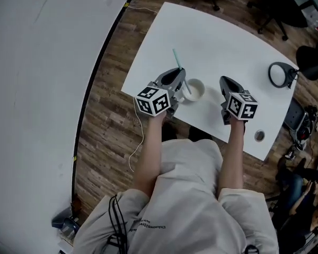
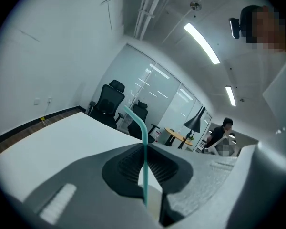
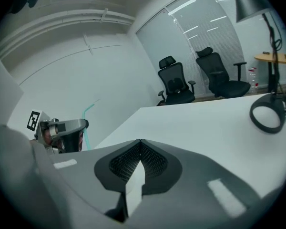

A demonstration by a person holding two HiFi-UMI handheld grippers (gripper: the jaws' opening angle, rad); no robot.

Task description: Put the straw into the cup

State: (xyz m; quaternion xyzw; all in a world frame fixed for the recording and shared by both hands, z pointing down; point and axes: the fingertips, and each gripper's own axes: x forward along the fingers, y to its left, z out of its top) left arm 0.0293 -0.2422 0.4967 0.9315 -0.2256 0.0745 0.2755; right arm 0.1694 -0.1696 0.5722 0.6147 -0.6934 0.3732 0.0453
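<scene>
A teal bendy straw (image 1: 176, 58) sticks up from my left gripper (image 1: 177, 77), which is shut on it. The left gripper view shows the straw (image 2: 143, 149) pinched between the closed jaws, its bent top leaning left. A white cup (image 1: 194, 89) stands on the white table (image 1: 222, 41) just right of the left gripper, and the straw's lower end reaches toward its rim. My right gripper (image 1: 227, 83) hovers right of the cup, shut, with nothing in it. The right gripper view shows the left gripper (image 3: 66, 128) and the straw (image 3: 87, 116) at its left.
A black ring lamp (image 1: 280, 74) sits at the table's right side, also in the right gripper view as a ring lamp (image 3: 267, 114). A small round object (image 1: 259, 136) lies near the table's front right corner. Office chairs (image 3: 190, 82) stand beyond the far edge.
</scene>
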